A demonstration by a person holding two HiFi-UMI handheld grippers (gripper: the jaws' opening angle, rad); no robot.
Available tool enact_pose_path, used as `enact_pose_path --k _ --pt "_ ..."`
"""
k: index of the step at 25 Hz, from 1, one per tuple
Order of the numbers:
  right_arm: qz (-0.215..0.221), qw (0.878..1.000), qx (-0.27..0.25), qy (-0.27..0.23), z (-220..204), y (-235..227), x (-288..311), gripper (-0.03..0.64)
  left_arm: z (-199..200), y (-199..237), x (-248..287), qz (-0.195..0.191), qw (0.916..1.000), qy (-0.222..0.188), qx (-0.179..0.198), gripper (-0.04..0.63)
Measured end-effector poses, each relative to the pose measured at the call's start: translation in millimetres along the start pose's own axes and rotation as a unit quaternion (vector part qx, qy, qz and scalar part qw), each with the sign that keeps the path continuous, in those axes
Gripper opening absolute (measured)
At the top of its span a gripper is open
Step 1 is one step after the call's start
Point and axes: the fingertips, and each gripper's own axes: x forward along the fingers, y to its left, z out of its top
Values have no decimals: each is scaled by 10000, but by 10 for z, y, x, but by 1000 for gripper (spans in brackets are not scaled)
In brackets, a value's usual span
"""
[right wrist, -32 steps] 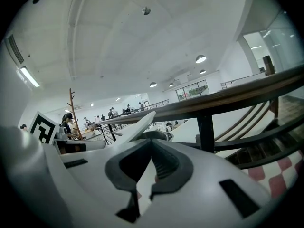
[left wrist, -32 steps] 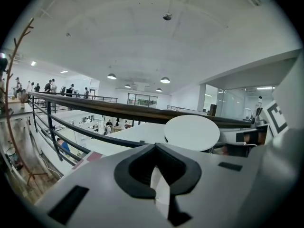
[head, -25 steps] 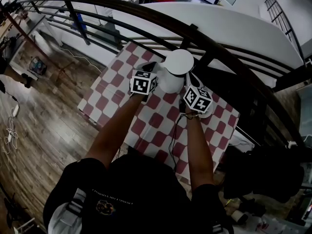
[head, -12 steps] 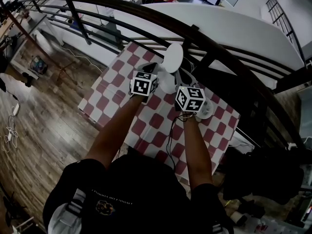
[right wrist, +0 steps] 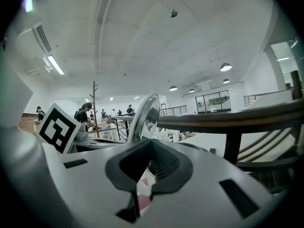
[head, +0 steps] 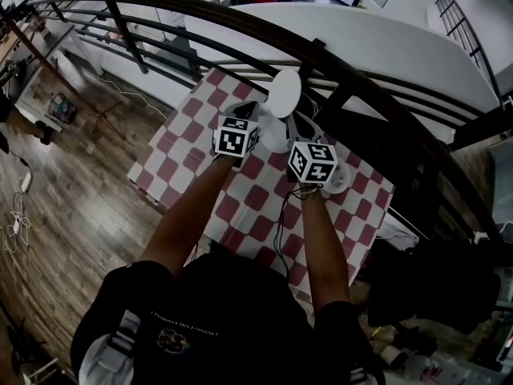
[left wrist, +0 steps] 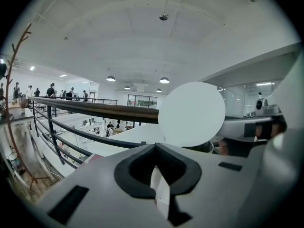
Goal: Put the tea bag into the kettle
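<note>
– Red-and-white checked cloth covered the desk [head: 256, 195], which stood against a dark curved railing [head: 240, 22], with a lower floor past it.

– And the kettle?

– White, on the far half of the desk [head: 276, 139]. Its round lid [head: 286, 93] stood up on edge over the mouth, tilted toward the railing.

– Where was the tea bag?

– Outside the kettle, on its left side. The left tool [left wrist: 156, 175] was closed on it: a white paper slip [left wrist: 161, 194] showed pinched between the black pads, level with the open mouth.

– Nothing more of it showed?

– Only that slip.

– What about the right tool?

– On the kettle's right [right wrist: 145, 170], jaws together. From there the lid showed edge-on, rising straight out from behind the tips. Whether they pinched the lid's rim or only sat beside it, I could not tell.

– And below the jaws?

– Checked cloth showed through the slot.
</note>
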Motion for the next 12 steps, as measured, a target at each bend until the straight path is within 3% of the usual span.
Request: enact_pose_path --k 12 --pt "17 10000 -12 66 -71 17 -7 14 -11 13 -15 35 10000 -60 54 3"
